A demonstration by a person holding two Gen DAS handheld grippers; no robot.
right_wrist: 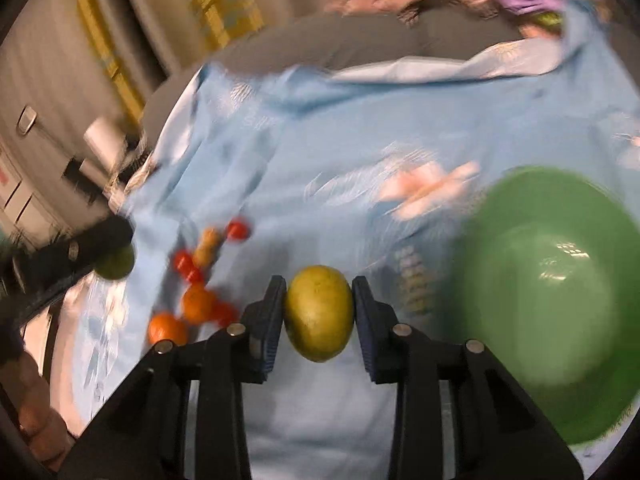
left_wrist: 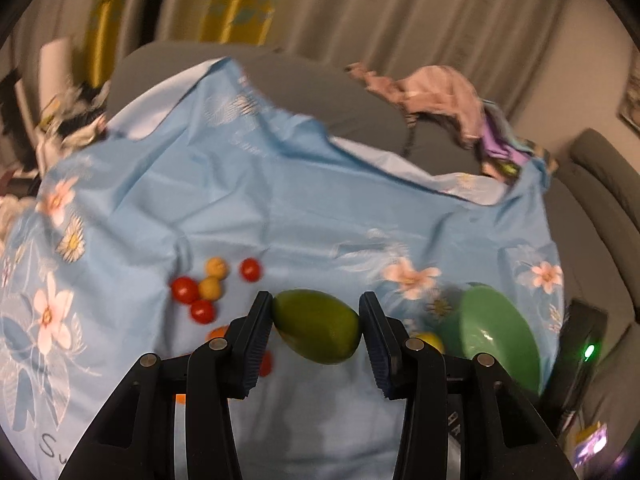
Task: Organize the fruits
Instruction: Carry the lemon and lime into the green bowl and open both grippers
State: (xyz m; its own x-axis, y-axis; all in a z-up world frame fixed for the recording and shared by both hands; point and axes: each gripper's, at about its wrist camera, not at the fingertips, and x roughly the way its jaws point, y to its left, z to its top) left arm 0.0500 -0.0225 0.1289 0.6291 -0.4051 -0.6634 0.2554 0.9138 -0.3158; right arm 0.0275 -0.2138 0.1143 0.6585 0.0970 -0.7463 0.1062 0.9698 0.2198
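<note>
My left gripper is shut on a green mango and holds it above the blue floral cloth. My right gripper is shut on a yellow-green lemon; a bit of the lemon also shows in the left wrist view. A green bowl stands to the right of the lemon, and it shows in the left wrist view too. Small red and yellow fruits and oranges lie on the cloth to the left. The left gripper with its mango appears at the far left of the right wrist view.
The cloth covers a grey round table. Crumpled pink and purple clothes lie at its far right edge. A grey sofa and a black device with a green light stand on the right. Curtains hang behind.
</note>
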